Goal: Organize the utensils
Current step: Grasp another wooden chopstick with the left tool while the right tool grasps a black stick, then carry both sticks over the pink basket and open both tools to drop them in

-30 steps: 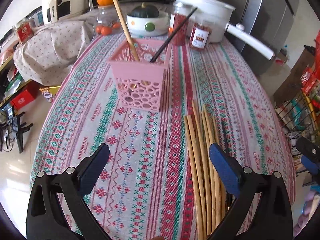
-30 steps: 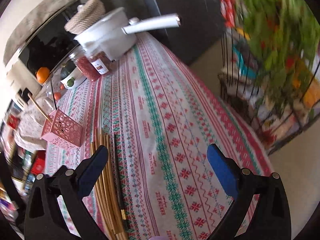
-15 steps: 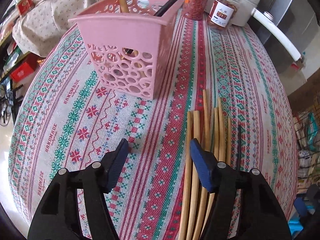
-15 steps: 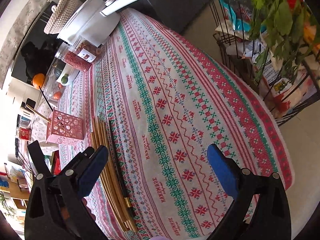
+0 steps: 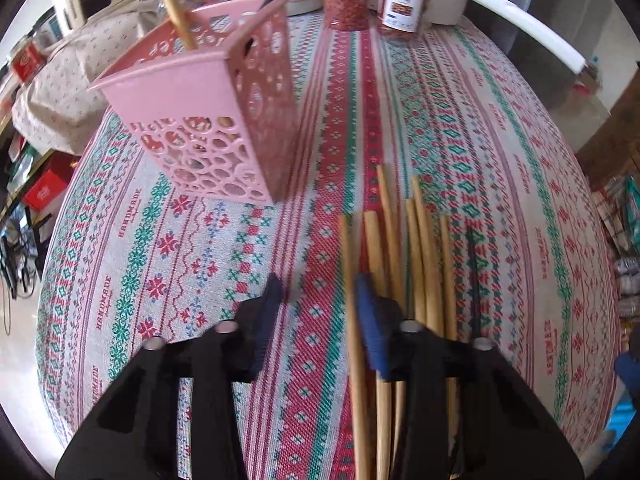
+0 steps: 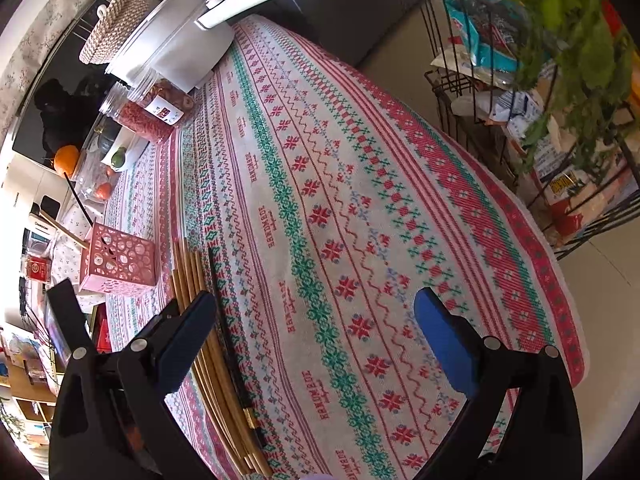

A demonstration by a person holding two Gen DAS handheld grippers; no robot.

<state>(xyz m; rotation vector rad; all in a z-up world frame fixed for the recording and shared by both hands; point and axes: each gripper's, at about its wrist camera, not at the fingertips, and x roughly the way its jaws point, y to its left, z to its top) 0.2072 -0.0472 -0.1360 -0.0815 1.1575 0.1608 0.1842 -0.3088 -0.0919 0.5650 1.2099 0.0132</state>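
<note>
Wooden chopstick (image 5: pixel 352 320) between closing left tool (image 5: pixel 320 300)

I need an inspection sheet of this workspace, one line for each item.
Surface: patterned tablecloth covers the table.
Job's things: wooden chopsticks and one black chopstick lie side by side; pink holder already holds one wooden and one black stick.
Clutter: two jars, white pot, bowl, orange at the far edge.
Grippers: left claw is closing, one wooden chopstick between its jaws near the right pad; right claw open, nothing between.
Cables: some on the floor at left.
Surroundings: wire rack with packages, green plant.
</note>
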